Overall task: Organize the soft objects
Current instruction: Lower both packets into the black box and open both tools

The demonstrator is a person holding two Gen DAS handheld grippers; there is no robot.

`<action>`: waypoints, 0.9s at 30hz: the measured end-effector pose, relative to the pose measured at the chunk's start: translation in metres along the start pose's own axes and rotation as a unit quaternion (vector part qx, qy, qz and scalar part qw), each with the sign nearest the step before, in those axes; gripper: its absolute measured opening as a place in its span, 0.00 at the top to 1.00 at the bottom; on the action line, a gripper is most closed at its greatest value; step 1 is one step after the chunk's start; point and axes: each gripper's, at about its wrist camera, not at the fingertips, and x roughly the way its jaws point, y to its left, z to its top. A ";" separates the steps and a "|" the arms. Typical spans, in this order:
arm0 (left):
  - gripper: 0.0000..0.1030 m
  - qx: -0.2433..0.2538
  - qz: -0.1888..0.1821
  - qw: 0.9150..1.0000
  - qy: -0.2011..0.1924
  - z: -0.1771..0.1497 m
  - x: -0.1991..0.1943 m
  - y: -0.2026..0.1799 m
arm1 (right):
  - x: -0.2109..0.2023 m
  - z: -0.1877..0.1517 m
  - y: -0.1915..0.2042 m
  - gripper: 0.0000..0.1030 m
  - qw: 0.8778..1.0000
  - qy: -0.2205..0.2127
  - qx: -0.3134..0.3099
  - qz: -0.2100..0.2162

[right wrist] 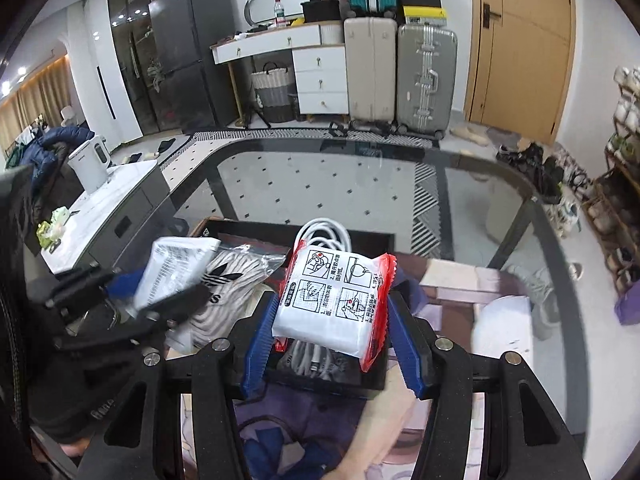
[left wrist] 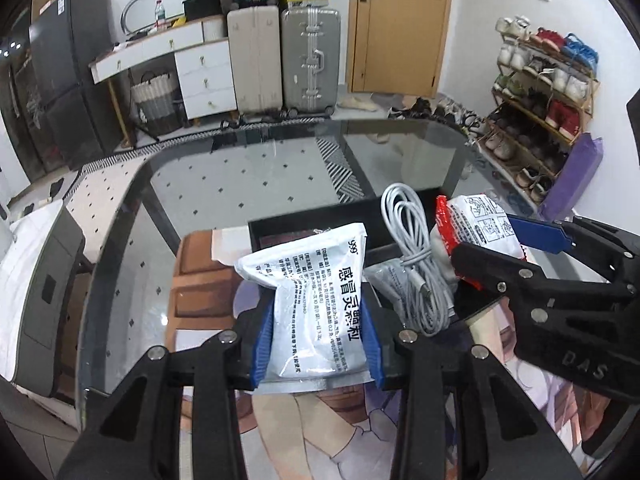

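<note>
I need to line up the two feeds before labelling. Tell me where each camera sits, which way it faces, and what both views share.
Left wrist: sits on the left gripper, looking forward and down along its blue fingers, which clamp a white sachet; the right gripper shows at right.
Right wrist: sits on the right gripper, facing likewise, clamping a red-edged packet; the left gripper shows at left.
Shared: black box with white cable, glass table, suitcases, door.
</note>
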 end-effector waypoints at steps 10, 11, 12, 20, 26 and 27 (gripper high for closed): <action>0.63 -0.021 -0.011 1.000 -0.011 0.004 0.006 0.005 | 0.027 -0.002 -0.004 0.47 1.000 0.026 0.011 0.012; 0.63 -0.022 -0.015 0.999 -0.018 0.006 0.002 0.005 | 0.024 0.001 -0.003 0.47 0.999 0.024 0.013 0.017; 0.63 -0.023 -0.014 0.999 -0.026 0.008 -0.003 0.005 | 0.021 0.004 -0.003 0.47 1.000 0.022 0.013 0.018; 0.63 -0.052 -0.028 0.998 -0.019 0.034 0.006 0.018 | 0.009 0.041 -0.003 0.47 0.999 0.022 0.020 0.038; 0.63 -0.074 -0.062 0.995 0.000 0.039 0.022 0.024 | 0.030 0.044 -0.016 0.47 0.997 0.043 0.045 0.044; 0.63 -0.076 -0.063 0.995 0.003 0.037 0.023 0.023 | 0.032 0.043 -0.018 0.47 0.997 0.046 0.049 0.046</action>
